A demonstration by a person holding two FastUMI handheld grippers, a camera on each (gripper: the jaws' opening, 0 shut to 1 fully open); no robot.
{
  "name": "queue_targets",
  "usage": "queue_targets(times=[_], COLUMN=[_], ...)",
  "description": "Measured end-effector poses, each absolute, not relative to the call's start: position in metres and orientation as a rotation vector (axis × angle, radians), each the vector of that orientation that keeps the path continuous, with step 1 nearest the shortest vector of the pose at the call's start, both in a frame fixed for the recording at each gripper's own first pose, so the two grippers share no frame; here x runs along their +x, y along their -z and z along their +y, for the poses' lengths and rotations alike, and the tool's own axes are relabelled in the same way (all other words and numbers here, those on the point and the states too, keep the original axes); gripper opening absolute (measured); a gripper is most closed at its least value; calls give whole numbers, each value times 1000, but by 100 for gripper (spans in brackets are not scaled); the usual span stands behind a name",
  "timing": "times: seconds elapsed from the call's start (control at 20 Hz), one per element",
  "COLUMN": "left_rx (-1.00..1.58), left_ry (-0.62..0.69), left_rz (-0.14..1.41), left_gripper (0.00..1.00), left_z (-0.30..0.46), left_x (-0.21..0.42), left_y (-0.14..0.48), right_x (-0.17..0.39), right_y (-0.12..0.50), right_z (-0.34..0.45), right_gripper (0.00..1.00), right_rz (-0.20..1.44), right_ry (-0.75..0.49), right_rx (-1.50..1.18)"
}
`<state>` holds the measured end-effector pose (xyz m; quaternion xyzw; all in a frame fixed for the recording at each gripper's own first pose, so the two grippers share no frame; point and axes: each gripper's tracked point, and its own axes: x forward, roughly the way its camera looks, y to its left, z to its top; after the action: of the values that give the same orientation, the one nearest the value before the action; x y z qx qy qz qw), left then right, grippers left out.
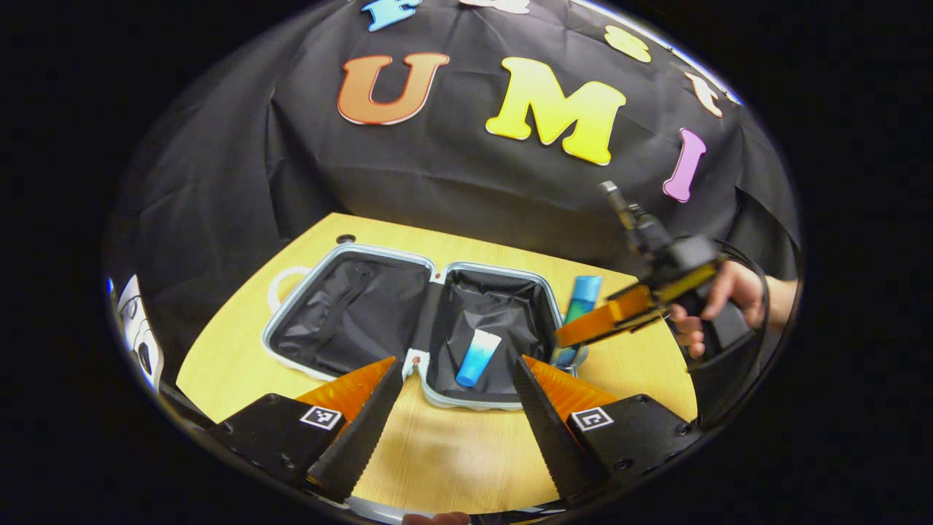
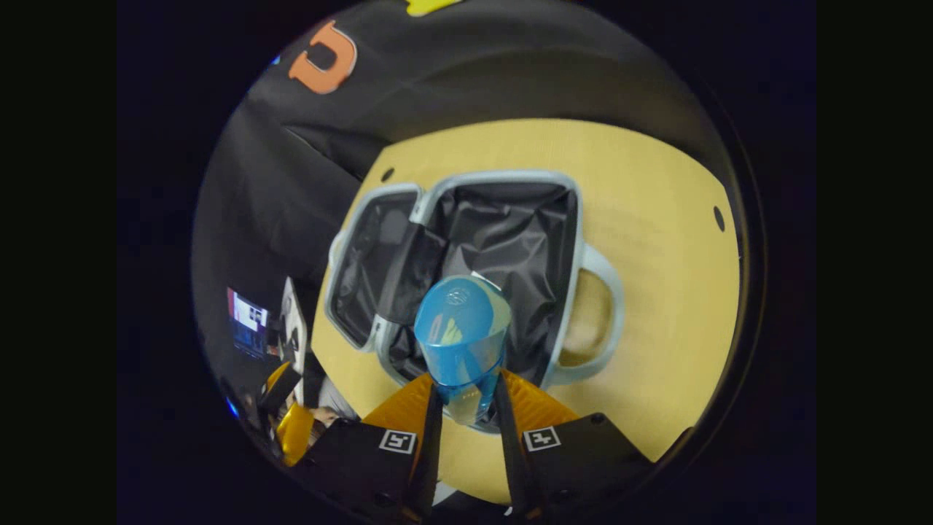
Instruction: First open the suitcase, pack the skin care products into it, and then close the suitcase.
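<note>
The suitcase (image 1: pixel 291 306) lies open flat on the wooden table, pale blue rim around black lining. A white tube with a blue cap (image 1: pixel 477 356) rests in its right half. My left gripper (image 1: pixel 455 405) hovers open over the table's near edge, in front of the suitcase, holding nothing. A hand holds my right gripper (image 1: pixel 576 333) at the suitcase's right rim, shut on a blue bottle (image 1: pixel 581 302). In the right gripper view the blue bottle (image 2: pixel 461 339) stands up between the fingers of that gripper (image 2: pixel 466 397), above the open suitcase (image 2: pixel 577 240).
The suitcase's looped handle (image 2: pixel 609 292) juts out over the table (image 2: pixel 656 240), which has small dark holes (image 2: pixel 719 217) near its edges. A lit screen (image 2: pixel 248 321) stands off the table's side. My left gripper (image 2: pixel 291 419) shows low in the right gripper view.
</note>
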<state>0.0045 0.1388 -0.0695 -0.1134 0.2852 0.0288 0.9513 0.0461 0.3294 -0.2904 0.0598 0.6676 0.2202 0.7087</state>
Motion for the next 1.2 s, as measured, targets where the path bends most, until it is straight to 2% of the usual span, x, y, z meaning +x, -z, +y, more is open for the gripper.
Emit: queue_targets(times=[0.15, 0.2, 0.25, 0.6, 0.7, 1.0, 1.1, 1.2], left_rx=[-223, -230, -237, -294, -291, -253, -244, -276], left_ry=[-61, -57, -54, -108, -117, -121, -118, -107], left_rz=[523, 516, 507, 519, 505, 492, 500, 504], left_gripper=[98, 98, 98, 98, 98, 98, 98, 98], left_z=[141, 140, 139, 156, 163, 168, 170, 170], left_x=[-15, -18, -22, -46, -48, -42, -37, -32], left_y=[61, 61, 61, 64, 58, 46, 51, 53], right_x=[47, 51, 56, 73, 74, 71, 63, 51], right_y=[331, 340, 347, 379, 386, 369, 351, 326], right_z=[332, 332, 334, 335, 337, 342, 342, 336], right_gripper=[37, 34, 37, 37, 34, 42, 55, 63], right_rz=[1620, 1632, 1636, 1647, 1643, 1602, 1566, 1502], right_ry=[-339, -303, -264, -60, -62, -104, -144, -215], right_rx=[91, 75, 76, 123, 114, 165, 190, 181])
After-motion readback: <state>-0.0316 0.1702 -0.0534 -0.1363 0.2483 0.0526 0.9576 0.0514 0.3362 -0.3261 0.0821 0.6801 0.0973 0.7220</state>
